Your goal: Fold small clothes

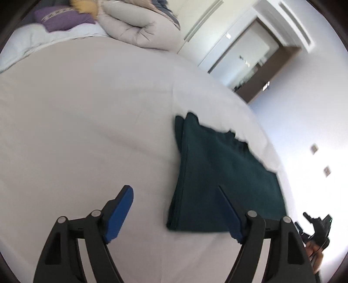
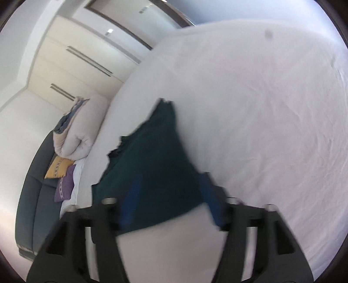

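A dark green folded garment lies flat on the white bed sheet, near the bed's right edge. My left gripper is open and empty above the sheet; its right blue finger is over the garment's near part, its left finger over bare sheet. In the blurred right wrist view the garment lies between and ahead of my open right gripper, with nothing held. The right gripper's body also shows in the left wrist view.
A rolled beige duvet, a purple cushion and a yellow cushion lie at the head of the bed. A dark headboard runs behind them. White wardrobe doors and a doorway stand beyond the bed.
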`<state>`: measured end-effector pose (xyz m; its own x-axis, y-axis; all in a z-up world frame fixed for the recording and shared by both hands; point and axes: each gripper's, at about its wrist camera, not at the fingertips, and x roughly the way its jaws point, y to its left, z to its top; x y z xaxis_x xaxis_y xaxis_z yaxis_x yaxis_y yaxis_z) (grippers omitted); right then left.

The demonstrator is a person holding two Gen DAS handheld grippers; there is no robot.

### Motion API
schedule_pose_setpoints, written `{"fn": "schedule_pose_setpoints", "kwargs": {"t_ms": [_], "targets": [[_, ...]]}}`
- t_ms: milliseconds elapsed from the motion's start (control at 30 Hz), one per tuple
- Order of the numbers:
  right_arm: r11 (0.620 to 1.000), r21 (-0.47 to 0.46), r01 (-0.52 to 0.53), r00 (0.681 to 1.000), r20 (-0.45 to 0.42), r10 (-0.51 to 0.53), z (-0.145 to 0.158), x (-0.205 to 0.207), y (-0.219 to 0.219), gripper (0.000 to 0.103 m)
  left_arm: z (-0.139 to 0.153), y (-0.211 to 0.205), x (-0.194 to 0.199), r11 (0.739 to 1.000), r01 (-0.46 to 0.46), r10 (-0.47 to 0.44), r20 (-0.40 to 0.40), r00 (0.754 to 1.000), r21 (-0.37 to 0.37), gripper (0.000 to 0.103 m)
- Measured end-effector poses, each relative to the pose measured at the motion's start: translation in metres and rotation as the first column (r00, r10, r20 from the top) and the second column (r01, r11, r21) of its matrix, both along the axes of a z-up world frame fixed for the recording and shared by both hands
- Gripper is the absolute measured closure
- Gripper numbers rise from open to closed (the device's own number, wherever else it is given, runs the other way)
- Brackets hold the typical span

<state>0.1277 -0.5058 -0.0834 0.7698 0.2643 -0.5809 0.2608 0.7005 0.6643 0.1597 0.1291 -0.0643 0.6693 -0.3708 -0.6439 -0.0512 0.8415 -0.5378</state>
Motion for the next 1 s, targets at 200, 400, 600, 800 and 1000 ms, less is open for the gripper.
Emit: {"fn": "schedule_pose_setpoints", "kwargs": {"t_ms": [200,400,600,800,1000], "targets": [[0.970,0.031,-0.240,0.969,0.062,0.238,0.037,0.029,0.057,0.039,-0.031,-0.013,0.038,0.985,0.062,-0.086,-0.144,0.986,-0.164,0.027],[0.915,0.086,-0.395,0.919,0.039,0.393,0.034,0.089,0.118,0.039,-0.054,-0.044,0.067,0.963,0.100,-0.160,-0.231,0.960,-0.251,0.028],[0.858,0.151,-0.491,0.867,-0.009,0.498,0.020,0.138,0.173,0.039,-0.060,-0.046,0.078,0.959,0.112,-0.182,-0.263,0.948,-0.260,0.041],[0.808,0.210,-0.550,0.817,-0.063,0.573,-0.006,0.173,0.227,0.039,-0.072,-0.042,0.084,0.938,0.093,-0.202,-0.307,0.930,-0.334,0.078],[0.767,0.227,-0.601,0.762,-0.129,0.635,-0.037,0.206,0.278,0.039,-0.085,-0.034,0.078,0.898,0.071,-0.216,-0.294,0.931,-0.434,0.089]]}}
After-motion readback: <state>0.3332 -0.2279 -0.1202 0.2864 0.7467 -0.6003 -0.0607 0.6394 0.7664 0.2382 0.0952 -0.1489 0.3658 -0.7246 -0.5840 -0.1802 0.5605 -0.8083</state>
